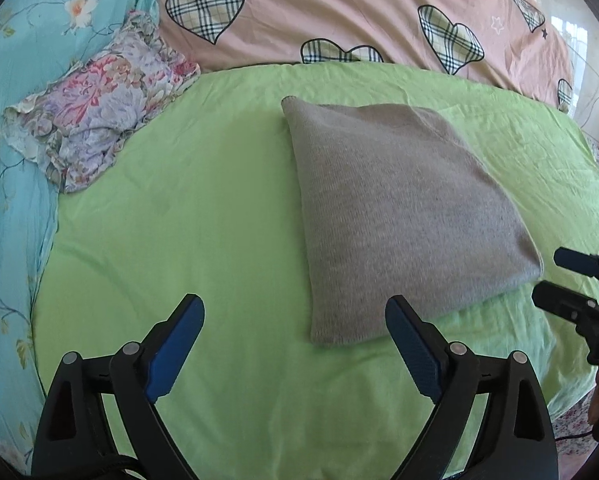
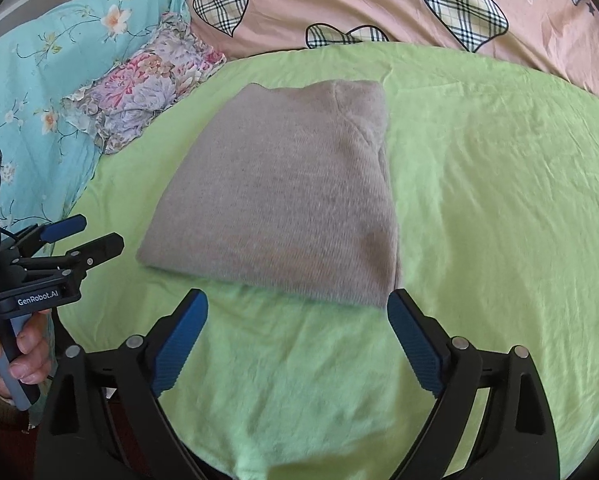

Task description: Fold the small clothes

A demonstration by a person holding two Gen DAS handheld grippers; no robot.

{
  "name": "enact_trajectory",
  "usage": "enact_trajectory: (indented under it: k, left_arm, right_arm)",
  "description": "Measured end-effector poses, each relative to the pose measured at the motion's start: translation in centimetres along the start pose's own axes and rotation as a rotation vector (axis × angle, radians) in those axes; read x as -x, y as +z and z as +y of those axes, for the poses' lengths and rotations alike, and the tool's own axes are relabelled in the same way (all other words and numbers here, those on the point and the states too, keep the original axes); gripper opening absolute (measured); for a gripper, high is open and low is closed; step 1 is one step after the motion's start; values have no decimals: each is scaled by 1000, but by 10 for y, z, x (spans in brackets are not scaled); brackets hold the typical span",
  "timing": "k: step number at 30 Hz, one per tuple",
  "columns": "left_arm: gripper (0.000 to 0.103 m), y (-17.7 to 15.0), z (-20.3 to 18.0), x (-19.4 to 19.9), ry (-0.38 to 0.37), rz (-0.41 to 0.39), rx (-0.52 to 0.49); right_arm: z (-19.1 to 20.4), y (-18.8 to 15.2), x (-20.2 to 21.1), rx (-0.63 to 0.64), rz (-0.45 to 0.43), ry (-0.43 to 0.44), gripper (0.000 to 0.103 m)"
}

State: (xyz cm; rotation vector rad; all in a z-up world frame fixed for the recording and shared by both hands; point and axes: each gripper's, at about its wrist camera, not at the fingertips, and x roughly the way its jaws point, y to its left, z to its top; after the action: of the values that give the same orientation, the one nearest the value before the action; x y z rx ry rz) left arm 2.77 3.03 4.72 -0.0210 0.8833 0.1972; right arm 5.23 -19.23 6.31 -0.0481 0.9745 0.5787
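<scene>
A grey knit garment point(image 1: 403, 216) lies folded into a flat square on the green sheet point(image 1: 203, 220); it also shows in the right wrist view point(image 2: 283, 200). My left gripper point(image 1: 295, 312) is open and empty, just short of the garment's near left corner. It appears at the left of the right wrist view point(image 2: 95, 236), held in a hand. My right gripper point(image 2: 297, 308) is open and empty, at the garment's near edge, and shows at the right edge of the left wrist view point(image 1: 547, 280).
A folded floral cloth point(image 1: 99, 108) lies at the back left beside a blue floral quilt point(image 1: 11, 160). A pink quilt with plaid hearts point(image 1: 339, 8) lies along the back. The green sheet's edge point(image 1: 579, 368) drops off at the right.
</scene>
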Motion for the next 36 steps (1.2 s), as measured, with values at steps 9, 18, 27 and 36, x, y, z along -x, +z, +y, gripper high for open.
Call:
enact_trajectory:
  k: [9, 18, 27, 36]
  left_arm:
    - [98, 14, -8, -15, 35, 9, -28]
    - [98, 14, -16, -25, 52, 21, -29]
    - [99, 15, -16, -21, 27, 2, -14]
    - [100, 16, -19, -17, 14, -11, -14]
  right_arm:
    - [-3, 32, -10, -7, -7, 25, 95]
    - [-2, 34, -28, -20, 25, 37, 96]
    - [-2, 33, -34, -23, 34, 39, 96]
    - [-2, 33, -37, -21, 39, 40, 96]
